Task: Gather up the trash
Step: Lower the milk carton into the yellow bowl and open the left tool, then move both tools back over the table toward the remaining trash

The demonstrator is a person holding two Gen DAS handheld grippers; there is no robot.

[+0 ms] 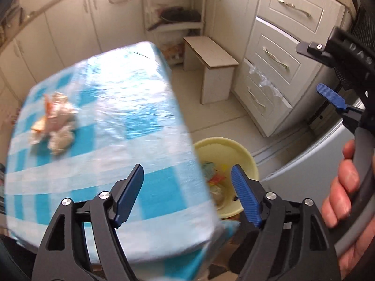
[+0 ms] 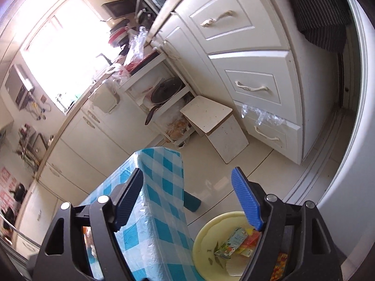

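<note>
A heap of crumpled paper and orange peel trash point(image 1: 55, 123) lies on the left of a table with a blue checked cloth point(image 1: 121, 98). A yellow bowl point(image 1: 226, 148) stands on the floor by the table's right side and holds packets and wrappers point(image 1: 214, 179). It also shows in the right wrist view point(image 2: 211, 234) with a small carton point(image 2: 230, 241) inside. My left gripper point(image 1: 187, 196) is open and empty over the table's near right edge. My right gripper point(image 2: 187, 201) is open and empty above the bowl and table edge; it also shows at the right of the left wrist view point(image 1: 328, 70).
A small white stool point(image 1: 211, 68) stands on the tiled floor beyond the table. White drawers point(image 1: 276, 65) line the right wall, with a shelf unit holding a pan point(image 2: 166, 91) in the corner. A fridge side point(image 2: 346, 164) is at the far right.
</note>
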